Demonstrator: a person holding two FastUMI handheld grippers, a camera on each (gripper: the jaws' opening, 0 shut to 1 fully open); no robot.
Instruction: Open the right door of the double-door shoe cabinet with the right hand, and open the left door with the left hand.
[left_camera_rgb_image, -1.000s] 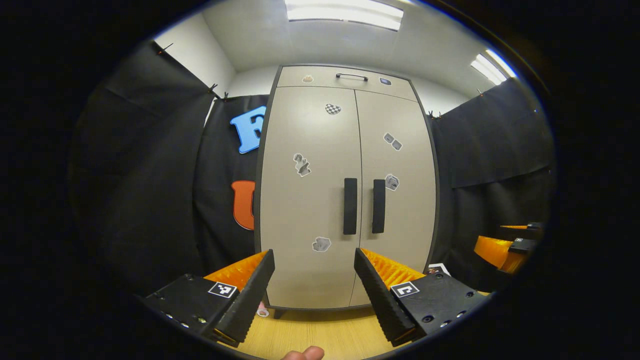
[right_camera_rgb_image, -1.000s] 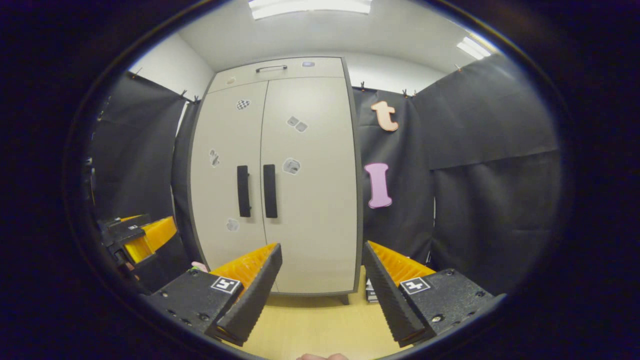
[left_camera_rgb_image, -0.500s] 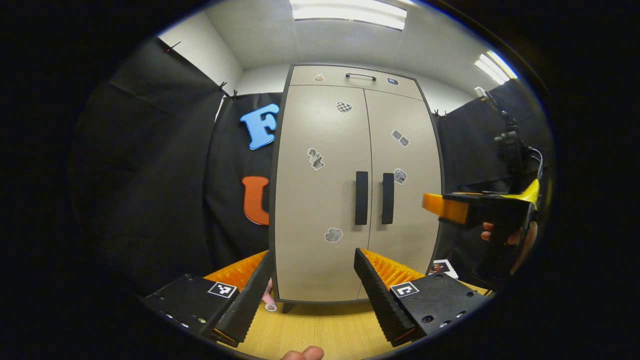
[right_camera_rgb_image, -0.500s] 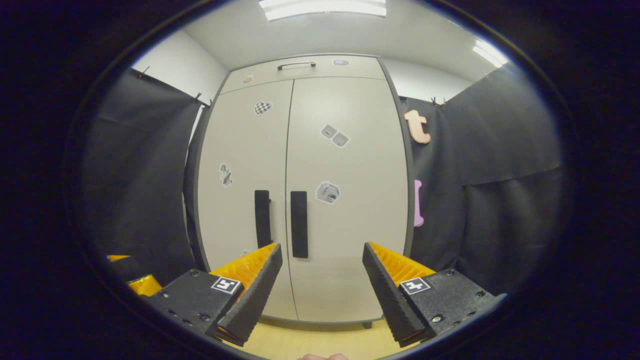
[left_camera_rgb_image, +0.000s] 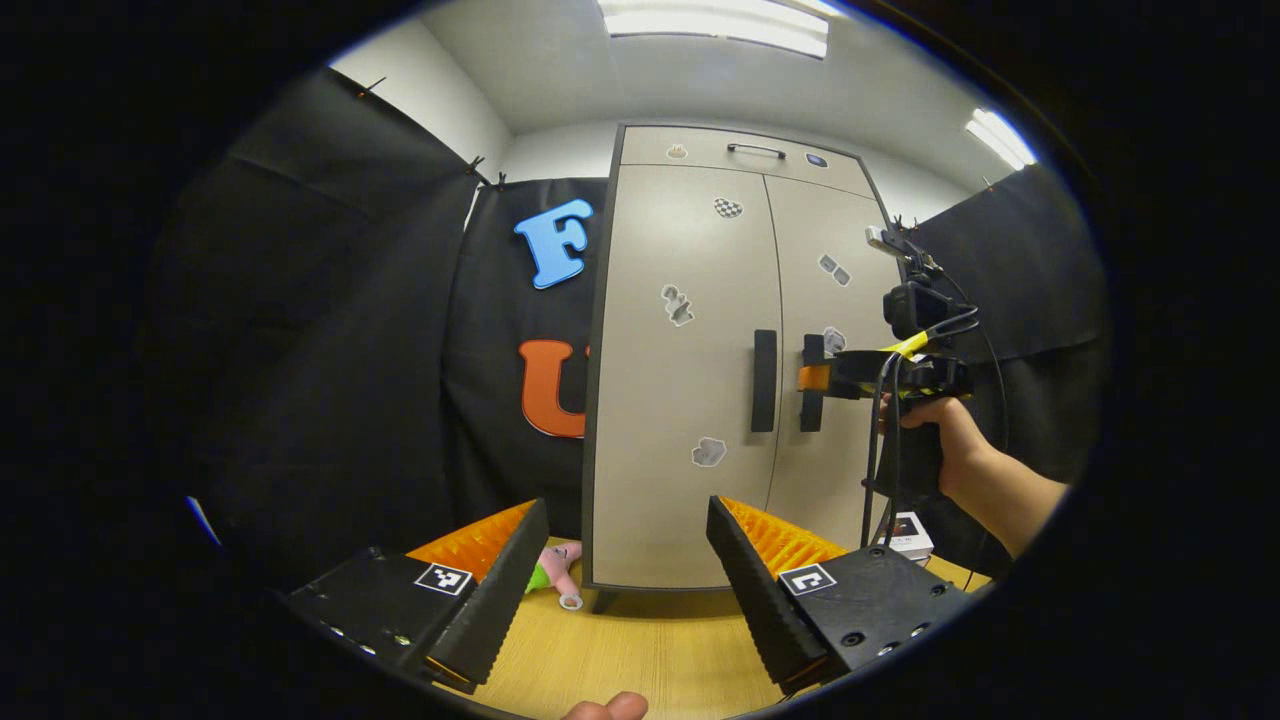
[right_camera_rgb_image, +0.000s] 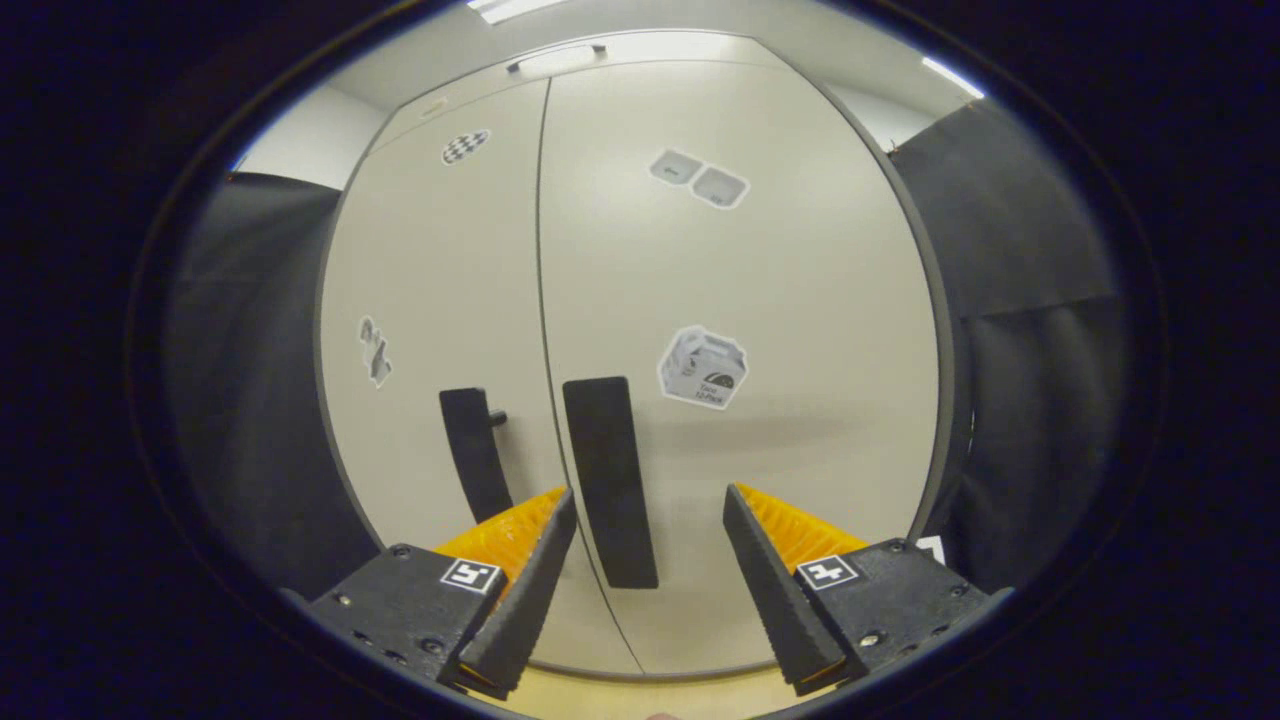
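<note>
The beige double-door shoe cabinet (left_camera_rgb_image: 690, 300) stands shut, its two black vertical handles side by side at the middle seam. In the left gripper view my left gripper (left_camera_rgb_image: 626, 503) is open and empty, well back from the cabinet and low, facing the left door (left_camera_rgb_image: 680, 420). Farther off, my right gripper (left_camera_rgb_image: 815, 378), held by a hand (left_camera_rgb_image: 945, 430), reaches the right door handle (left_camera_rgb_image: 812, 400). In the right gripper view my right gripper (right_camera_rgb_image: 647, 493) is open, and the lower part of the right door handle (right_camera_rgb_image: 608, 470) stands between its fingers, closer to the left one. The left door handle (right_camera_rgb_image: 472, 450) is just to its left.
A top drawer with a thin bar handle (left_camera_rgb_image: 755, 150) sits above the doors. On the wooden floor (left_camera_rgb_image: 640, 650) a pink and green toy (left_camera_rgb_image: 556, 568) lies by the cabinet's left foot, and a small box (left_camera_rgb_image: 905, 535) by its right side. Black cloth walls flank the cabinet.
My right gripper has moved forward and up to the right door handle, which has grown large in its view. The left gripper has swung a little left. Both doors stay shut.
</note>
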